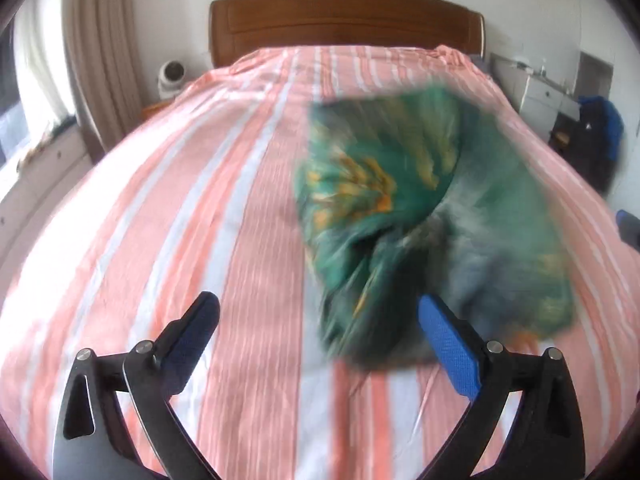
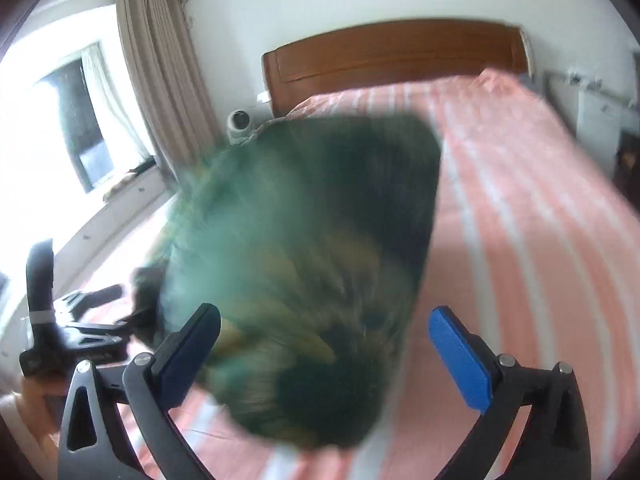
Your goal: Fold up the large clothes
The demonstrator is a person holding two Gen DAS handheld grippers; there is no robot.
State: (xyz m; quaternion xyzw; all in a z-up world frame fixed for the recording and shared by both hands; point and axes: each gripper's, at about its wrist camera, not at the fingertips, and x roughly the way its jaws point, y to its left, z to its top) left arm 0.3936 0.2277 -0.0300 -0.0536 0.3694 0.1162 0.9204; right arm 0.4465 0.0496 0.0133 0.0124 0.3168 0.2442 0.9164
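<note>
Both hand-held grippers, left [image 1: 319, 322] and right [image 2: 324, 336], gape empty; the blurred green garment [image 1: 420, 208] seemingly lies bunched on the bed [image 1: 160, 208], needing spreading next.

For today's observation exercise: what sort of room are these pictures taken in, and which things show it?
Most likely a home bedroom: a bed with a pink striped sheet, a wooden headboard against the wall, and curtains beside a window.

A bed [image 1: 200, 200] in pink-and-white striped sheets — a blurred green garment [image 1: 420, 208] lies on it.
</note>
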